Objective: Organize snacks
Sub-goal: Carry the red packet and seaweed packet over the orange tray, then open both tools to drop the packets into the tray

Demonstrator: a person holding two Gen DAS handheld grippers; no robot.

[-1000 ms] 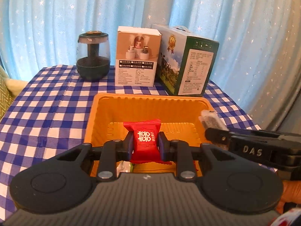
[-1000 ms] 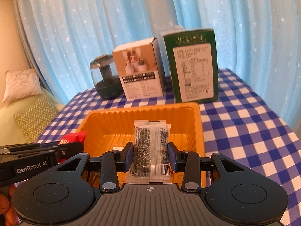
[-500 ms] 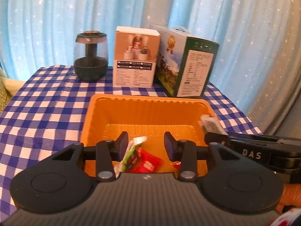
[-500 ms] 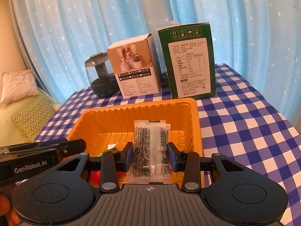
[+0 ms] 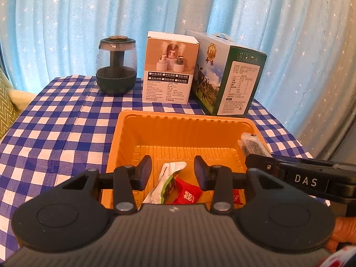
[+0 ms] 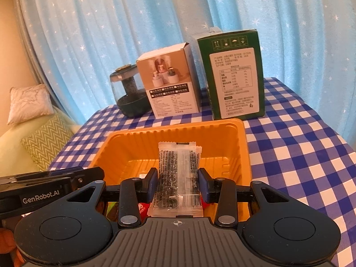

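Observation:
An orange plastic tray (image 5: pixel 178 126) sits on the blue checked tablecloth; it also shows in the right wrist view (image 6: pixel 169 140). My left gripper (image 5: pixel 173 172) is open and empty above the tray's near end. Below it in the tray lie a red candy packet (image 5: pixel 188 194) and a white-and-green snack packet (image 5: pixel 164 184). My right gripper (image 6: pixel 178 183) is shut on a clear packet of dark snacks (image 6: pixel 178 173), held upright over the tray's near right side. That packet (image 5: pixel 252 144) and the right gripper's side show in the left wrist view.
Behind the tray stand a dark glass jar (image 5: pixel 116 66), a white humidifier box (image 5: pixel 170 69) and a green carton (image 5: pixel 227 77). A star-print blue curtain hangs behind. Cushions (image 6: pixel 42 142) lie off the table's left edge.
My left gripper opened and let go of the red candy packet, which dropped into the tray. My right gripper still holds the clear packet, shifted slightly over the tray.

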